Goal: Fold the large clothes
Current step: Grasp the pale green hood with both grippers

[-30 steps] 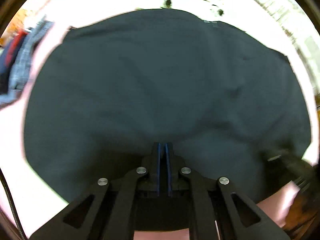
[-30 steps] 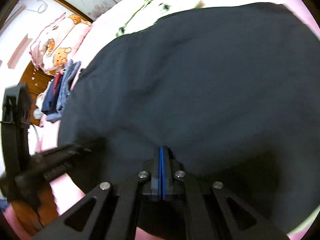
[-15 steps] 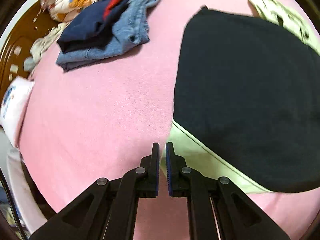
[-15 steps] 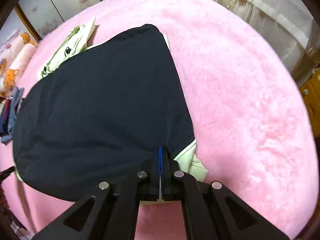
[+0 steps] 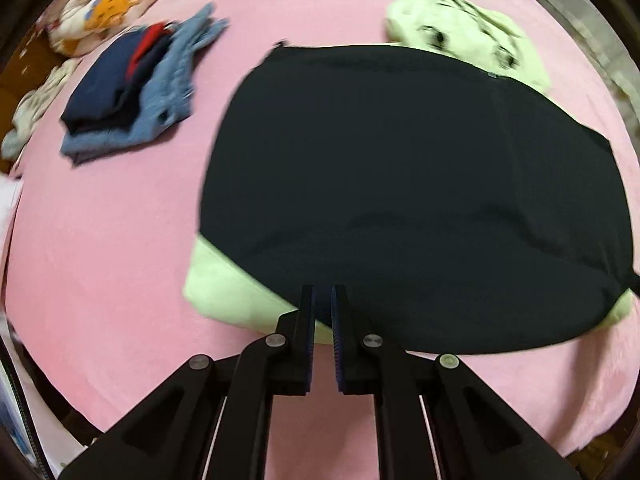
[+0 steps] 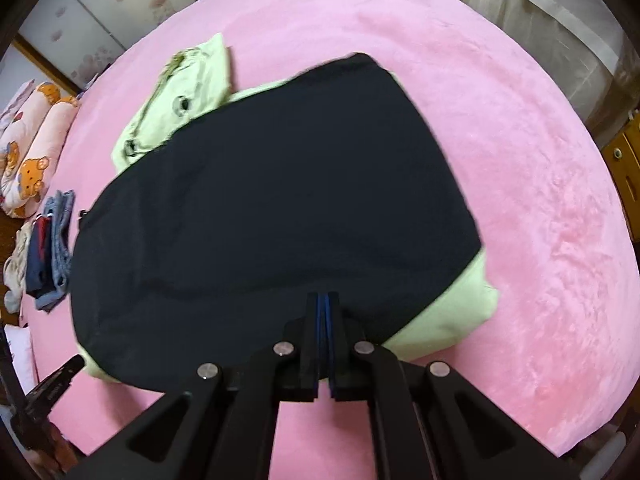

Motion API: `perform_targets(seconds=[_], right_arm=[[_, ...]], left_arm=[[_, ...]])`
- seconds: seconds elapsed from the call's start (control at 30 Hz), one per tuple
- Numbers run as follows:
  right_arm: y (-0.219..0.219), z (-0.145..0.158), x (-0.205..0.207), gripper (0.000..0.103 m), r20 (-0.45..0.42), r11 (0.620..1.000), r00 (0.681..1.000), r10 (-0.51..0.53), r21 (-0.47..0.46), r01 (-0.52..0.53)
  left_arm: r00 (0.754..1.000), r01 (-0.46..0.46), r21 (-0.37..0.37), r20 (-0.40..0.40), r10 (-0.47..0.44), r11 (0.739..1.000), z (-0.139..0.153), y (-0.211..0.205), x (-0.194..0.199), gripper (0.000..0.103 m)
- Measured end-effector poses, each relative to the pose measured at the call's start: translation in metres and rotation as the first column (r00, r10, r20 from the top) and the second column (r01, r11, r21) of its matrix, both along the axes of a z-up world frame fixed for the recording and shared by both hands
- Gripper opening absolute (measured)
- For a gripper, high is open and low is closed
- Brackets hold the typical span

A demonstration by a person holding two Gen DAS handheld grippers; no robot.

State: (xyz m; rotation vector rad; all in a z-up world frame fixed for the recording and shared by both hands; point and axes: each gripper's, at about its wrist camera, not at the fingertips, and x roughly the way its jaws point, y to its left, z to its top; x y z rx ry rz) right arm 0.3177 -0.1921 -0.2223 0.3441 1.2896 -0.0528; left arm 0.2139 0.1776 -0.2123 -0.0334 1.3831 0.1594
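A large black garment [image 5: 400, 200] lies flat on the pink bed, spread over a light green garment [image 5: 228, 284] that sticks out at its near corners and far end. My left gripper [image 5: 322, 292] hovers above the black garment's near edge, shut with nothing between its pads. In the right wrist view the same black garment [image 6: 280, 208] covers the green garment [image 6: 452, 312]. My right gripper [image 6: 323, 296] hangs over its near edge, shut and empty. The left gripper's body [image 6: 52, 384] shows at the lower left of that view.
A stack of folded blue and navy clothes [image 5: 132, 92] lies left of the garment, with a bear-print pillow [image 5: 108, 0] beyond it. The pink bed cover [image 6: 520, 160] stretches to the right. Curtains [image 6: 520, 8] and a wooden cabinet [image 6: 628, 160] stand past the bed's edge.
Both grippers have lifted away from the black garment, which filled both views a second ago. It now lies flat below them with green cloth showing around it.
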Motion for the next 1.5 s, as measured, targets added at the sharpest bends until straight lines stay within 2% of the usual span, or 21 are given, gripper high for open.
perform_targets(seconds=[0.13, 0.17, 0.2, 0.23, 0.27, 0.33, 0.43, 0.5, 0.57, 0.63, 0.7, 0.77, 0.87, 0.93, 1.03, 1.1, 1.17, 1.3, 1.4, 1.5], right_arm=[[0.018, 0.006, 0.022, 0.003, 0.008, 0.998, 1.000, 0.018, 0.067, -0.019], [0.021, 0.007, 0.030, 0.005, 0.010, 0.996, 1.000, 0.022, 0.092, -0.023], [0.024, 0.008, 0.042, 0.006, 0.013, 0.992, 0.999, 0.034, 0.124, -0.035], [0.025, 0.010, 0.048, 0.011, 0.016, 0.990, 0.999, 0.042, 0.137, -0.044], [0.028, 0.012, 0.060, 0.019, 0.022, 0.987, 0.998, 0.057, 0.151, -0.060], [0.034, 0.017, 0.086, 0.029, 0.020, 0.981, 0.996, 0.087, 0.171, -0.089], [0.041, 0.021, 0.121, 0.032, -0.009, 0.971, 0.994, 0.112, 0.212, -0.107], [0.047, 0.024, 0.153, 0.034, -0.023, 0.963, 0.991, 0.134, 0.239, -0.125], [0.050, 0.027, 0.177, 0.044, -0.037, 0.962, 0.989, 0.140, 0.242, -0.127], [0.054, 0.024, 0.207, 0.047, -0.074, 0.965, 0.987, 0.144, 0.232, -0.123], [0.057, 0.018, 0.239, 0.048, -0.138, 0.976, 0.981, 0.136, 0.189, -0.109], [0.058, 0.010, 0.274, 0.048, -0.175, 0.975, 0.975, 0.135, 0.196, -0.100], [0.059, 0.001, 0.322, 0.048, -0.182, 0.981, 0.975, 0.130, 0.169, -0.100], [0.059, -0.007, 0.350, 0.048, -0.172, 0.986, 0.977, 0.124, 0.133, -0.102], [0.056, -0.018, 0.383, 0.048, -0.157, 0.992, 0.983, 0.100, 0.090, -0.086], [0.055, -0.024, 0.401, 0.048, -0.114, 0.993, 0.989, 0.095, 0.088, -0.085], [0.056, -0.033, 0.412, 0.048, -0.083, 0.990, 0.991, 0.104, 0.103, -0.095], [0.060, -0.049, 0.425, 0.048, -0.010, 0.982, 0.988, 0.155, 0.107, -0.153], [0.059, -0.062, 0.435, 0.048, 0.064, 0.960, 0.981, 0.184, 0.204, -0.193], [0.057, -0.076, 0.442, 0.048, 0.096, 0.919, 0.976, 0.196, 0.329, -0.217]], left_arm=[[0.997, 0.054, -0.044, -0.058, -0.057, 0.998, 0.004, -0.021, 0.023, 0.012], [0.995, 0.069, -0.061, -0.073, -0.073, 0.996, 0.006, -0.025, 0.033, 0.015], [0.992, 0.091, -0.082, -0.085, -0.098, 0.992, 0.008, -0.028, 0.045, 0.023], [0.989, 0.102, -0.104, -0.100, -0.113, 0.989, 0.010, -0.032, 0.055, 0.027], [0.984, 0.127, -0.106, -0.112, -0.139, 0.986, 0.014, -0.036, 0.068, 0.033], [0.976, 0.170, -0.088, -0.126, -0.180, 0.982, 0.021, -0.042, 0.092, 0.033], [0.960, 0.232, -0.058, -0.145, -0.238, 0.971, 0.030, -0.048, 0.134, 0.037], [0.948, 0.274, -0.032, -0.161, -0.275, 0.961, 0.038, -0.054, 0.163, 0.060], [0.932, 0.325, 0.010, -0.172, -0.318, 0.946, 0.039, -0.054, 0.198, 0.067], [0.914, 0.368, 0.034, -0.195, -0.355, 0.929, 0.038, -0.057, 0.228, 0.068], [0.902, 0.384, 0.052, -0.233, -0.362, 0.922, 0.029, -0.052, 0.261, 0.069], [0.894, 0.391, 0.067, -0.263, -0.362, 0.918, 0.019, -0.049, 0.291, 0.070], [0.888, 0.396, 0.095, -0.293, -0.354, 0.913, -0.001, -0.045, 0.337, 0.070], [0.893, 0.384, 0.098, -0.293, -0.342, 0.918, -0.015, -0.041, 0.366, 0.070], [0.917, 0.325, 0.052, -0.263, -0.301, 0.944, -0.030, -0.031, 0.403, 0.070], [0.938, 0.279, -0.029, -0.208, -0.279, 0.960, -0.037, -0.024, 0.423, 0.070], [0.953, 0.247, -0.095, -0.157, -0.260, 0.964, -0.045, -0.020, 0.437, 0.070], [0.971, 0.228, -0.150, -0.045, -0.237, 0.962, -0.060, -0.019, 0.459, 0.063], [0.976, 0.219, -0.189, 0.048, -0.213, 0.957, -0.068, -0.019, 0.471, 0.063], [0.974, 0.226, -0.270, 0.094, -0.208, 0.936, -0.080, -0.023, 0.481, 0.061]])
